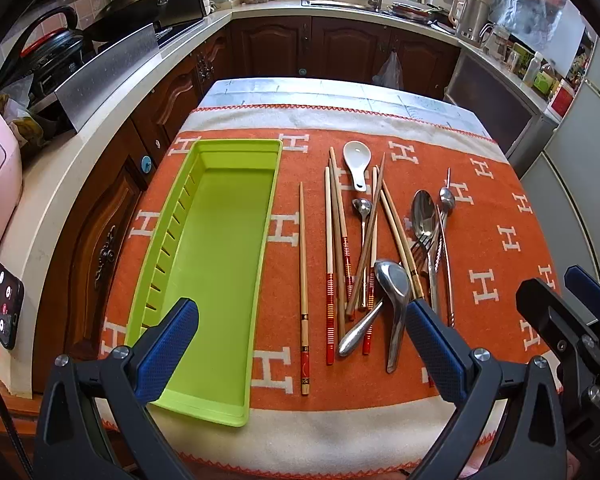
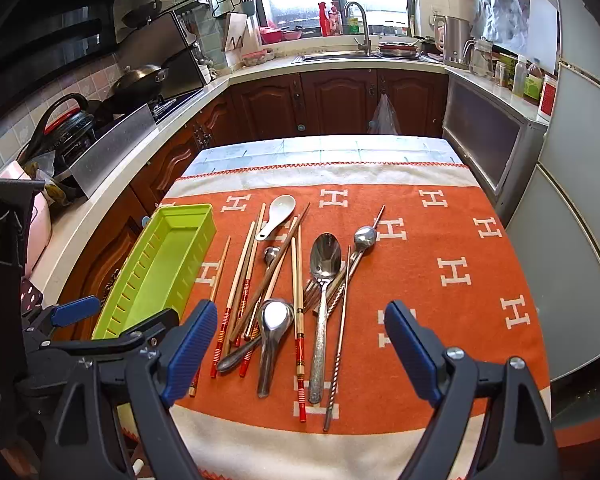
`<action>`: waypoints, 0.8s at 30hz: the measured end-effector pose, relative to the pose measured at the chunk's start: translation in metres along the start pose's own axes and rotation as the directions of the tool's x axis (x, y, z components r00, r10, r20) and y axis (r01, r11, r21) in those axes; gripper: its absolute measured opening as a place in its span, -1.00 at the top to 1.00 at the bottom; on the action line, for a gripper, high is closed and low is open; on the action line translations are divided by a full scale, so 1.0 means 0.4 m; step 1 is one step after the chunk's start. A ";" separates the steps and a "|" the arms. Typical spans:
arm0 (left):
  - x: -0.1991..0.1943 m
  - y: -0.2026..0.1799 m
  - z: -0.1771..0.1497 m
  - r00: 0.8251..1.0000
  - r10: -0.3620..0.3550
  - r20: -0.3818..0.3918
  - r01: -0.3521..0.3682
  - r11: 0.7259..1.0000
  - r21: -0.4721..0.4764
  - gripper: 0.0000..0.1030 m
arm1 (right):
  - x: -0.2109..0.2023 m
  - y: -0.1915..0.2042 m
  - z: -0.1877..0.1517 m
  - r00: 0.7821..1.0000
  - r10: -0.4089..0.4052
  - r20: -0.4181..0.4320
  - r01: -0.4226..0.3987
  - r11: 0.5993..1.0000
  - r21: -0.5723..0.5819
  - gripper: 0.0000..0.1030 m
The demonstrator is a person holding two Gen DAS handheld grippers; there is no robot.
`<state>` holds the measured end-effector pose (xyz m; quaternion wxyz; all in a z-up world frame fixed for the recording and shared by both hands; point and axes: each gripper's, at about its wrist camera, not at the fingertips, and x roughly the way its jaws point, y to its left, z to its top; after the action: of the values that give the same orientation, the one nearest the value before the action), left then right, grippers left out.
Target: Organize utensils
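both grippers hang above the near edge of the surface, tilted steeply down toward it. the left gripper [image 1: 302, 338] sits over the near end of the green tray [image 1: 236, 160], and its blue-padded fingers [image 1: 172, 344] are spread wide with nothing between them: one pad shows in front of the tray's near left corner, the other in front of the near ends of the utensils. the right gripper [image 2: 296, 348] hangs to its right over the utensil pile, its fingers [image 2: 190, 350] also wide apart and touching nothing, holding nothing.

the green tray lies lengthwise on the left part of the orange blanket [image 2: 460, 280] and is empty. just right of it, apart from the rest, lies a single chopstick [image 1: 303, 292]. further right is the loose pile: more chopsticks [image 2: 298, 312] crossing one another, a white ceramic spoon [image 2: 278, 214] at the far end, a metal soup spoon [image 2: 274, 332] at the near end lying over the sticks, a large steel spoon [image 2: 324, 280] with a fork partly hidden beside it, and a thin twisted-handle spoon [image 2: 364, 238] on the right.
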<state>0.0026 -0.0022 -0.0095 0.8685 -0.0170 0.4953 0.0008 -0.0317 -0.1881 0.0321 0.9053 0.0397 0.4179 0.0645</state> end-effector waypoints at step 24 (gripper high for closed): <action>-0.027 -0.005 -0.002 1.000 0.008 0.020 -0.008 1.000 0.008 -0.98 | -0.022 -0.009 -0.007 1.000 0.011 0.019 -0.012 1.000 0.022 -0.68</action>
<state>-0.0036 -0.0039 -0.0008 0.8734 -0.0115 0.4868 0.0025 -0.0395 -0.1928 0.0365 0.9082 0.0526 0.4100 0.0649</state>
